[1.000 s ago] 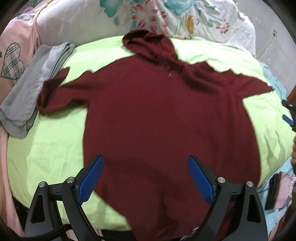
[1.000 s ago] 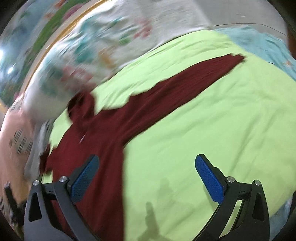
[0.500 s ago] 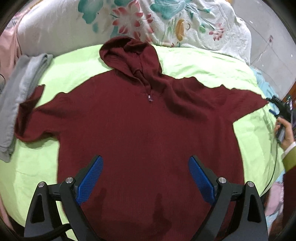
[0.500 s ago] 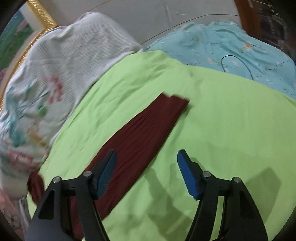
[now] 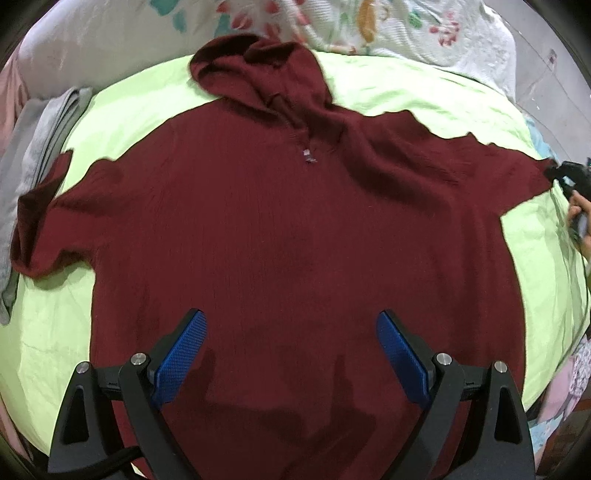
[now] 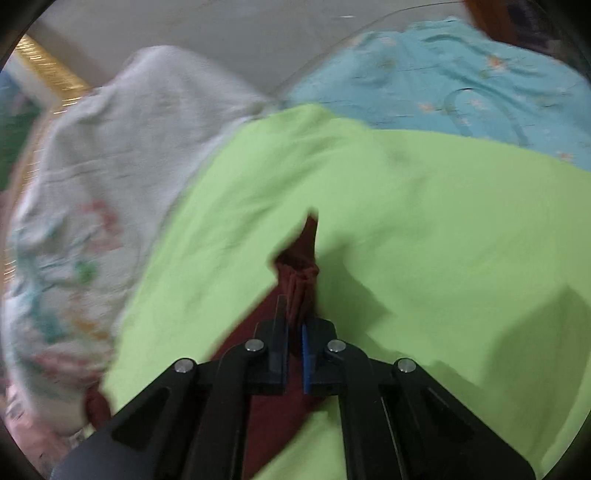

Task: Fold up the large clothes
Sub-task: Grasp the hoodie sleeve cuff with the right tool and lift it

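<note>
Maroon hoodie (image 5: 295, 229) is spread flat on the lime-green bedsheet (image 5: 55, 325), hood toward the floral pillows (image 5: 406, 33). Left gripper (image 5: 290, 350) is held above its hem, fingers apart. Right gripper (image 6: 295, 332) has just been closed, fingers clamped on the bunched sleeve cuff (image 6: 299, 273).

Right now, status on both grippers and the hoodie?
Right gripper just closed, pinching sleeve cuff. Left gripper open above maroon hoodie, spread flat. Grey clothes beside other sleeve.
</note>
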